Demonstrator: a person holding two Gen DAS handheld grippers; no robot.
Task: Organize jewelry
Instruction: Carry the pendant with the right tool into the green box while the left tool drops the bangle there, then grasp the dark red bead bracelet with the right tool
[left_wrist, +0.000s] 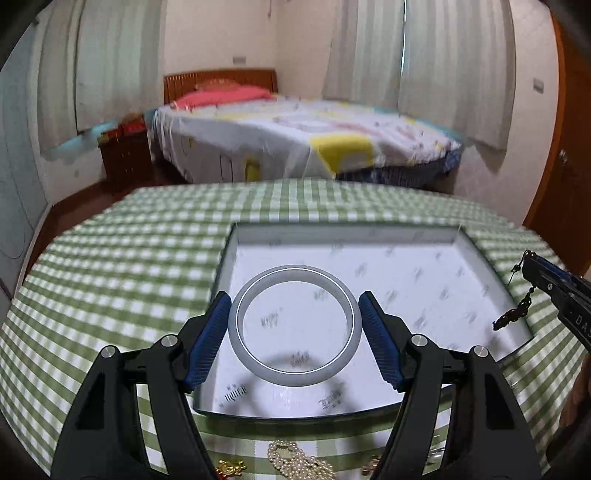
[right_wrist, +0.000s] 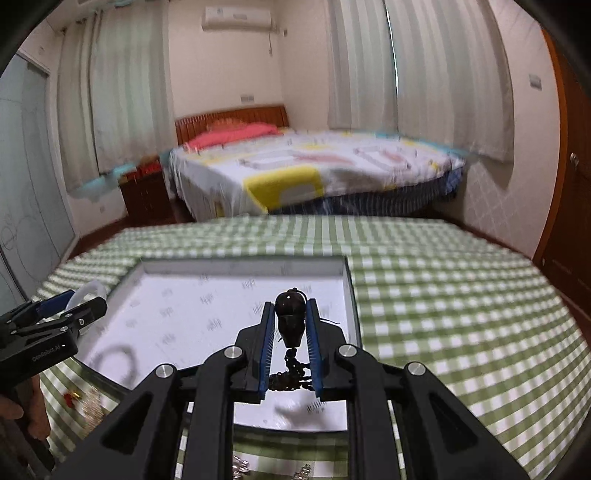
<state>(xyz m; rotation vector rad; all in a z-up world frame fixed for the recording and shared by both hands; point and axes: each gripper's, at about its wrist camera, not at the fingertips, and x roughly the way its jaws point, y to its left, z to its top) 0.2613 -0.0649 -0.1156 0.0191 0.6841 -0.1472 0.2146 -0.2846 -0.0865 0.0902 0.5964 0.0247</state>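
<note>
The shallow white tray with a printed paper lining (left_wrist: 476, 254) on the green-checked worktop (left_wrist: 110, 258) looks empty. The left gripper (left_wrist: 293, 332) clasps a pale grey translucent bangle (left_wrist: 236, 325) over it, while the right gripper (right_wrist: 290, 343) has its fingers clenched on a dark bead pendant with a cord (right_wrist: 290, 317). Both pieces are not yet set down, and a pearl necklace (left_wrist: 295, 461) and a small gold charm (left_wrist: 231, 467) wait on the worktop, so most work is left, I think.

Pretty soft indoor light, daylight leaking through the curtains (left_wrist: 402, 55) far ahead of the gripper. Heavy fisheye bend with black vignette in the corners. The bed (right_wrist: 314, 173) and checked tablecloth (left_wrist: 129, 258) ahead smear with motion blur. A faint ring shadow sits on the tray floor (right_wrist: 118, 358).
</note>
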